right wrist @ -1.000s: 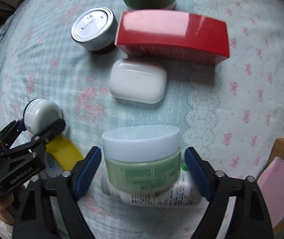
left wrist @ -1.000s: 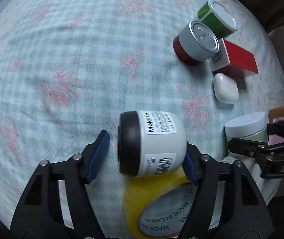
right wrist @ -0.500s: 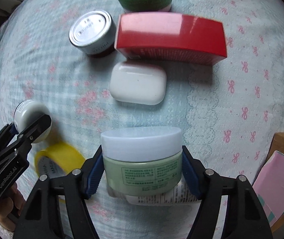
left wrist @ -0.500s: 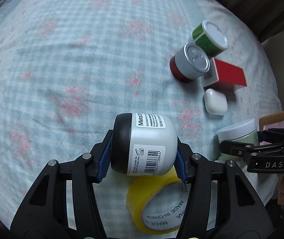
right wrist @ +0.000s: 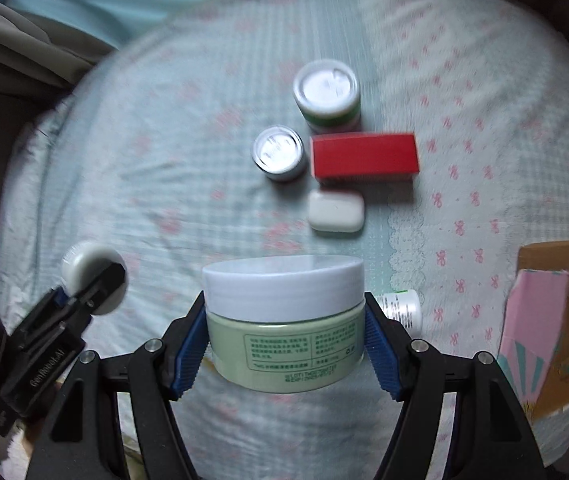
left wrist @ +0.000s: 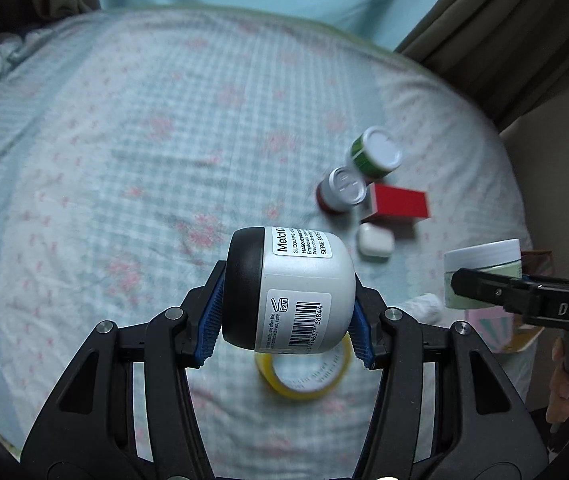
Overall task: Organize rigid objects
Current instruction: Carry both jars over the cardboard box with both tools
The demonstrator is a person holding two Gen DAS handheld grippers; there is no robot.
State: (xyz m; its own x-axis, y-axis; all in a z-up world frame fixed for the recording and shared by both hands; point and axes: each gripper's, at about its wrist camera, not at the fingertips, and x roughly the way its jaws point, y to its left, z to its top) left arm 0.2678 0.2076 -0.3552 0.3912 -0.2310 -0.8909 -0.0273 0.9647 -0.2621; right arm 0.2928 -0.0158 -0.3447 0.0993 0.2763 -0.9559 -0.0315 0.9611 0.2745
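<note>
Checked bedspread (left wrist: 124,160) carries grouped containers while jaws grip white jar (left wrist: 304,292) and green jar (right wrist: 284,344).

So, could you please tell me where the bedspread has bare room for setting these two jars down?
The wide stretch left of the silver-lidded jar is free. Crowded: the cluster with the green jar, red box and white case.

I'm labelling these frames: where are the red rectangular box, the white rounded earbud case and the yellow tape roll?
red rectangular box (right wrist: 364,155): right wrist view, top face.
white rounded earbud case (right wrist: 336,211): right wrist view, lid centre.
yellow tape roll (left wrist: 284,385): left wrist view, lower rim.
</note>
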